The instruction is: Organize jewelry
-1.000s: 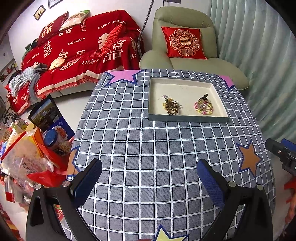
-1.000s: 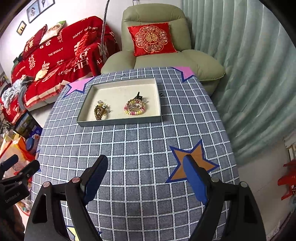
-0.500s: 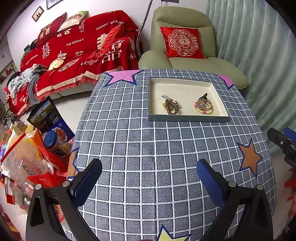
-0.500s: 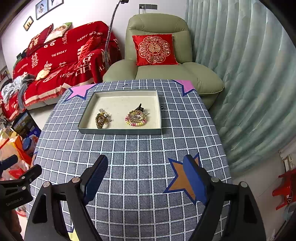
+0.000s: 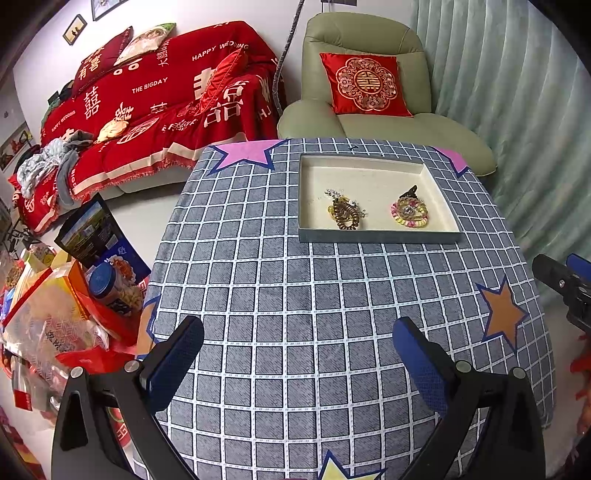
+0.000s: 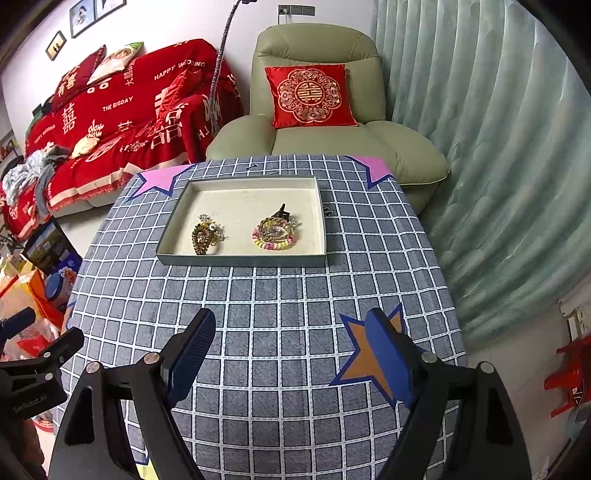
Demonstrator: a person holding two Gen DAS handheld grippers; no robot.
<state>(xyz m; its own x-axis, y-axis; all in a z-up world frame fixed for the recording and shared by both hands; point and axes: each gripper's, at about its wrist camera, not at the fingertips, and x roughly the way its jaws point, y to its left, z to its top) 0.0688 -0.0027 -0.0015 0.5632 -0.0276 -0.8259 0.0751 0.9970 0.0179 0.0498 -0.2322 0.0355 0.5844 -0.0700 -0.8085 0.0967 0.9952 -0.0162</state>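
Both grippers, left (image 5: 297, 354) and right (image 6: 291, 354), gape empty; only right view shows wall sockets (image 6: 296, 10).

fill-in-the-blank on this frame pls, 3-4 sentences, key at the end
1. Both piles of jewelry lie inside the shallow ____, near its front wall.
2. The brown pile lies to the ____ of the pink-and-yellow pile.
3. The left gripper and the right gripper both have their jaws ____, with nothing between them.
4. The star on the tablecloth beside the right gripper's right finger is ____.

Missing words: tray; left; open; orange
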